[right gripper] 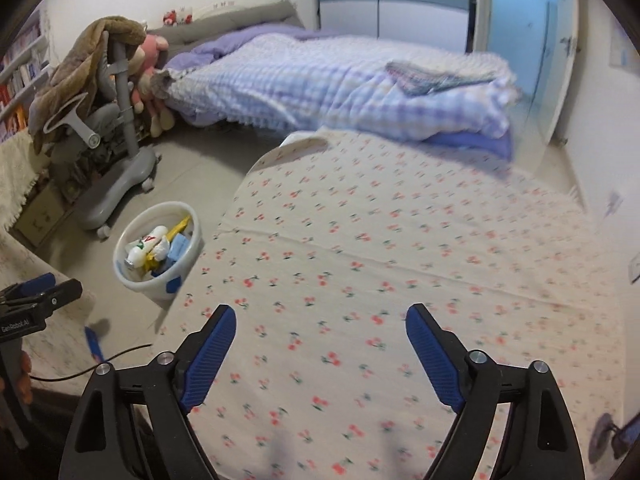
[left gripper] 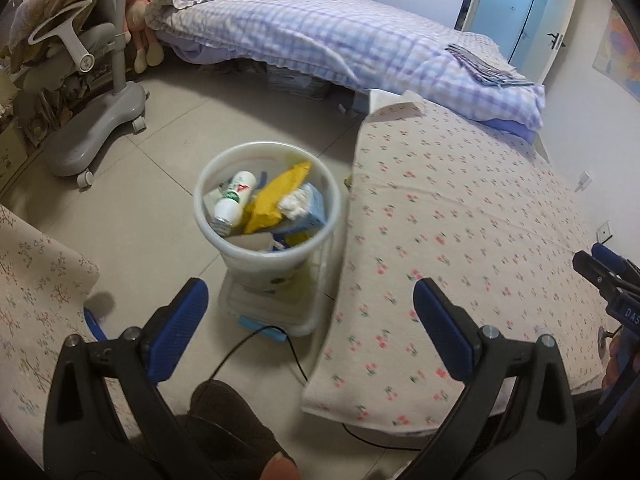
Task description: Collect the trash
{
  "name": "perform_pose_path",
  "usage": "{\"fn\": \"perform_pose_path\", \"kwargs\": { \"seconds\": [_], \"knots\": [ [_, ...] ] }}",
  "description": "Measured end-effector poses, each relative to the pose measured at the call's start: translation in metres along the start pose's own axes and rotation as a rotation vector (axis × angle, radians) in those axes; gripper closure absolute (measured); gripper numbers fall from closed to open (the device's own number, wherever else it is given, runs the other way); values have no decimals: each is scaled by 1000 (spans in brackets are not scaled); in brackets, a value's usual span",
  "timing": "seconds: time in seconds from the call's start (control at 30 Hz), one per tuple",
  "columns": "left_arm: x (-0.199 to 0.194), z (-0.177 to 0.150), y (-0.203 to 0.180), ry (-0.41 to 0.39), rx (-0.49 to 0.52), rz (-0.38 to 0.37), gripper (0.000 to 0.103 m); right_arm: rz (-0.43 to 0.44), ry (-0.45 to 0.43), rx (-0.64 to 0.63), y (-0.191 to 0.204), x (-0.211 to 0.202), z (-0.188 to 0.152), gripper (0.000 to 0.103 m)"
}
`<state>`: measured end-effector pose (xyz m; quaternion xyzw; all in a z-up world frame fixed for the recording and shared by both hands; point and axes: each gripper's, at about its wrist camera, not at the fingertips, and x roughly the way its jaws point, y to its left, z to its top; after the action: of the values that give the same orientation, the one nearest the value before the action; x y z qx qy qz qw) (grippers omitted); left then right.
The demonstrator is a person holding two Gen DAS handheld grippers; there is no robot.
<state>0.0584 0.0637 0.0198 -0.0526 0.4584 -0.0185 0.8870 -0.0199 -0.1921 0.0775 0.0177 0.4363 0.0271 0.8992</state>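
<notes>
A white trash bin (left gripper: 208, 196) (right gripper: 188, 256) stands on the tiled floor beside the cherry-print table cover (left gripper: 460, 240) (right gripper: 380, 260). Inside it lie a white bottle (left gripper: 234, 198) (right gripper: 144, 248), a yellow wrapper (left gripper: 276, 196), a blue carton (left gripper: 316, 208) and crumpled paper (left gripper: 294, 204). My left gripper (left gripper: 310, 292) hangs open above the floor just in front of the bin, nothing between its blue pads (left gripper: 180, 336). My right gripper (right gripper: 320, 316) is open over the table cover, also with nothing in it. It shows at the right edge of the left wrist view (left gripper: 600, 276).
A grey wheeled chair base (left gripper: 100, 128) (right gripper: 120, 192) stands left of the bin. A bed with a checked quilt (left gripper: 340, 40) (right gripper: 340, 84) lies behind. A black cable (left gripper: 256, 344) runs across the floor near a clear box (left gripper: 304, 320) under the bin. A second flower-print cloth (left gripper: 32, 300) lies at left.
</notes>
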Motion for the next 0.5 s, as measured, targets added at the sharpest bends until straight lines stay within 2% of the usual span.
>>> {"fn": "perform_pose_path", "kwargs": {
  "seconds": [0.13, 0.27, 0.33, 0.5],
  "knots": [
    [-6, -12, -9, -37, -10, 28, 1, -57, -67, 31, -6, -16, -25, 10],
    [-13, -17, -17, -117, -10, 92, 1, -96, -101, 78, -8, -15, -47, 10],
    [-15, -19, -18, -142, -22, 101, 1, -120, -113, 82, -6, -12, -54, 10],
    [-9, -26, -24, -138, -18, 106, 1, -143, -135, 71, -4, -12, -59, 10]
  ]
}}
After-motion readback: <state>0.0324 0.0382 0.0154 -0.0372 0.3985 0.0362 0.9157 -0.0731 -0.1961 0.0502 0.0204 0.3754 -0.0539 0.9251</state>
